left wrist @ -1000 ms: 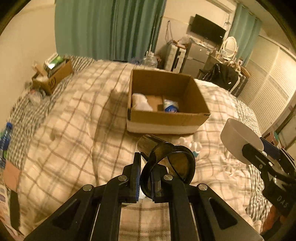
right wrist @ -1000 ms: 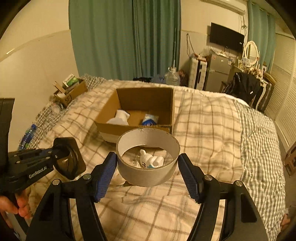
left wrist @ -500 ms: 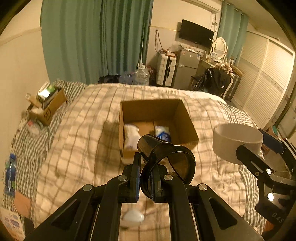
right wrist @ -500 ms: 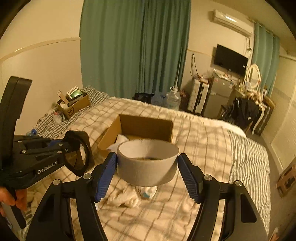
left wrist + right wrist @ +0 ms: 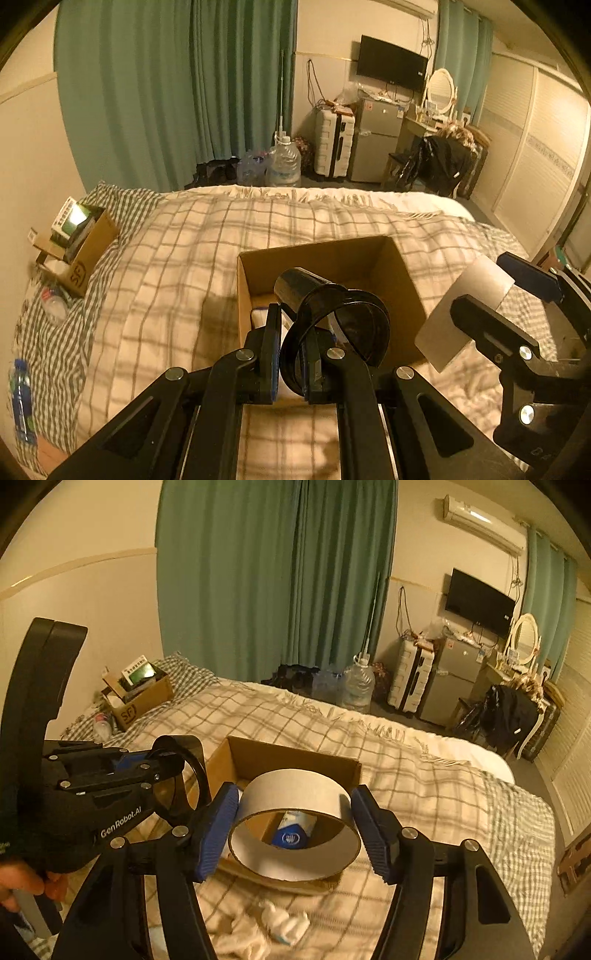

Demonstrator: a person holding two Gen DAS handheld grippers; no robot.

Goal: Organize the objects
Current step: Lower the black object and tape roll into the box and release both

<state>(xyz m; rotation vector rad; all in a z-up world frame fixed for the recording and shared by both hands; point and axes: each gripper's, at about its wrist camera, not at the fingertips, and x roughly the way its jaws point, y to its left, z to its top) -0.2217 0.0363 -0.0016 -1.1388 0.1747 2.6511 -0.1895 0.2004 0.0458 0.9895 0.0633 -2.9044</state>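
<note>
An open cardboard box (image 5: 314,253) sits on the checked bed cover, and a blue-and-white packet (image 5: 291,834) lies inside it. My left gripper (image 5: 291,332) is shut on the rim of a dark see-through cup (image 5: 306,291), which hangs over the box's near-left corner. My right gripper (image 5: 293,805) holds a wide cardboard tape roll (image 5: 291,786) between its blue pads, above the box's near edge. Its jaws are closing on the roll. In the right wrist view the left gripper (image 5: 166,764) and the cup (image 5: 192,775) are at the left. The roll (image 5: 465,310) shows to the right in the left wrist view.
A crumpled white cloth (image 5: 284,923) lies on the bed in front of the box. A small box of items (image 5: 81,243) and a water bottle (image 5: 22,398) sit along the left edge. A big water jug (image 5: 282,162), a suitcase and a fridge stand beyond the bed.
Both grippers have risen and moved forward to the cardboard box, each still carrying its object. The box now sits right behind the cup and the roll.
</note>
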